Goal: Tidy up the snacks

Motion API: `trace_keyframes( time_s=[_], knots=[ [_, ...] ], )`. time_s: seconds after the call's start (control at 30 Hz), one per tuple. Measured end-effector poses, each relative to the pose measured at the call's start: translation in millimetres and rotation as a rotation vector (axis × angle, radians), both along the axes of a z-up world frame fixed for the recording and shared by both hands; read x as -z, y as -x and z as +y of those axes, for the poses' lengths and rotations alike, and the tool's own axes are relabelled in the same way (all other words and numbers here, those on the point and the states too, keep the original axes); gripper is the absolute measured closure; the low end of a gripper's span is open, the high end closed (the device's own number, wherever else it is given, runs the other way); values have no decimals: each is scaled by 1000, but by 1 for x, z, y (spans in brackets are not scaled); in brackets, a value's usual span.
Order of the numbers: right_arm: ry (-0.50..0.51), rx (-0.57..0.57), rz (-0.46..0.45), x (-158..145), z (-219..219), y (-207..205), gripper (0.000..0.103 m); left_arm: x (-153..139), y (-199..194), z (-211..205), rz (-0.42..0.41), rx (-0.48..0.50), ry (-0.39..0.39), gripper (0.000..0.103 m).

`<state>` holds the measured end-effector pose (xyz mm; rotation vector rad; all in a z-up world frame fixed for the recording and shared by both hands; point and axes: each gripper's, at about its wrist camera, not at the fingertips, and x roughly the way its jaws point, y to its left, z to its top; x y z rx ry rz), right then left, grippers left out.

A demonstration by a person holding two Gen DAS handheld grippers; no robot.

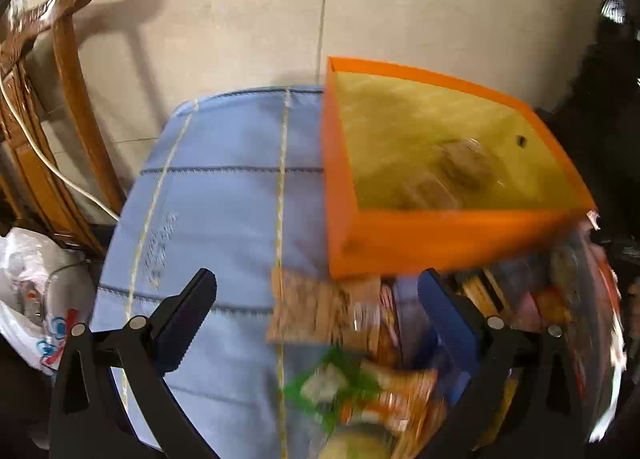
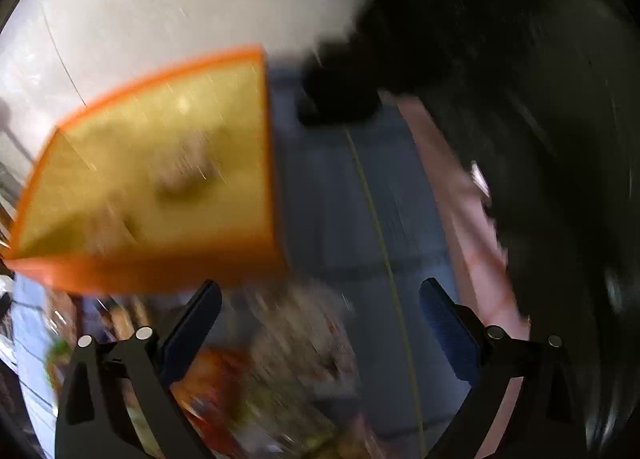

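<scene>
An orange box (image 1: 440,235) with a yellow inside stands on a blue quilted cloth (image 1: 224,195). A clear-wrapped brown snack (image 1: 460,167) lies in it. A pile of snack packets (image 1: 360,339) lies in front of the box, with a tan packet (image 1: 316,311) on top. My left gripper (image 1: 316,323) is open and empty above the pile. In the blurred right wrist view the orange box (image 2: 160,271) is at the left and the snack pile (image 2: 288,359) is below it. My right gripper (image 2: 320,331) is open and empty above the pile.
A wooden chair (image 1: 60,107) with a white cable stands at the left by the tiled wall. A white plastic bag (image 1: 36,299) lies below it. A dark mass (image 2: 520,99) and a pink strip (image 2: 460,211) fill the right of the right wrist view.
</scene>
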<state>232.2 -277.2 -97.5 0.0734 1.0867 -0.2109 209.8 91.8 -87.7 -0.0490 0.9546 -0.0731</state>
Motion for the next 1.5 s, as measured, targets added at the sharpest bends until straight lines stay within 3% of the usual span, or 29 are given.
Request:
trace_keyframes(
  time_s=[0.13,0.2,0.27,0.43,0.5,0.53,0.57,0.6,0.63,0.67,0.73,0.87,0.97,1.13,1.27,1.4,1.5],
  knots=[
    [-58,44,91,45,-9,11,4,21,13,-6,-9,90,-62,4],
    [-135,59,94,58,-9,10,4,31,5,-14,-5,114,-81,4],
    [-151,69,75,64,-8,7,4,41,-7,-16,-17,158,-84,4],
    [-132,35,89,78,-5,-6,4,90,-34,-21,130,286,-123,4],
    [-139,43,83,84,-8,-14,4,97,-37,-12,135,273,-30,4],
    [-152,47,70,86,-9,-13,4,100,-40,-3,167,221,48,13],
    [-166,43,57,87,-9,-12,16,96,-39,-1,166,192,45,17],
    [-144,37,39,85,-8,-10,29,94,-38,-1,179,189,30,32],
    [-105,37,39,82,-9,-7,49,92,-35,-2,190,183,-16,38],
    [-133,37,41,81,-11,-4,60,90,-33,-1,200,184,-14,40],
    [-224,63,36,75,-18,3,62,85,-28,6,231,143,16,42],
    [-160,16,3,55,-13,17,62,70,-9,24,216,81,98,43],
    [-202,20,-33,34,-15,25,62,55,6,34,192,56,143,43],
    [-161,-14,-151,-19,2,43,62,-9,26,30,109,9,228,43],
    [-134,-83,-222,-58,26,28,62,-61,11,-13,24,37,143,42],
    [-77,-151,-271,-81,48,-7,62,-79,-47,-48,-41,-13,16,42],
    [-113,-164,-268,-89,57,-33,62,-84,-75,-61,-24,4,30,42]
  ],
)
